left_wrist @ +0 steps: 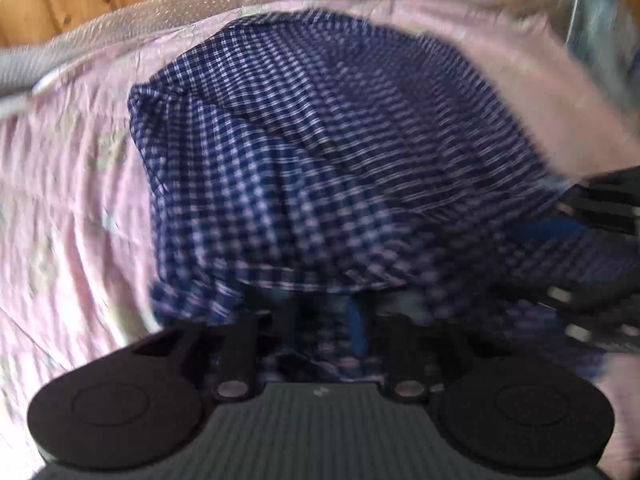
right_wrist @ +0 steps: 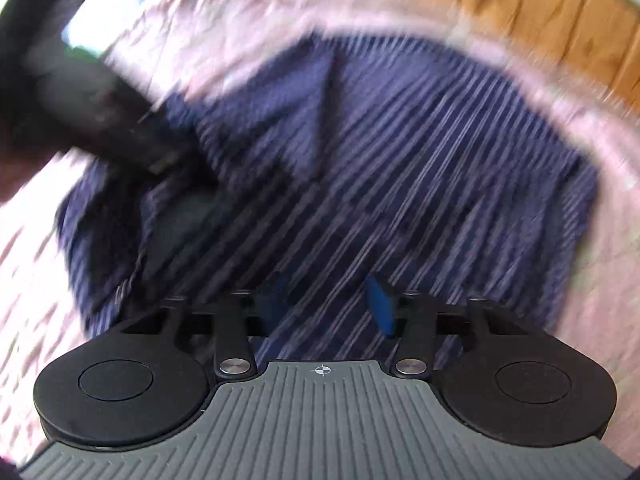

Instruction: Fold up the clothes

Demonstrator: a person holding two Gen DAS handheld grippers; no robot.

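Navy checked shirt (left_wrist: 320,152) lies spread on the pink bedsheet (left_wrist: 72,200) — right gripper (right_wrist: 326,304) hangs over it, blue pads parted with nothing between, while the left gripper (left_wrist: 320,320) is too blurred to tell.

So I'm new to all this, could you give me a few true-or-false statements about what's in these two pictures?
1. The checked shirt is dark blue. True.
2. It lies on a green sheet. False: the bedcover under it is pink.
3. Wooden panelling runs behind the bed. True.
4. The right gripper has its jaws pressed together. False: there is a clear gap between its blue pads, with the shirt behind it.
5. The left gripper hangs over bare floor. False: it is over the shirt's near edge.
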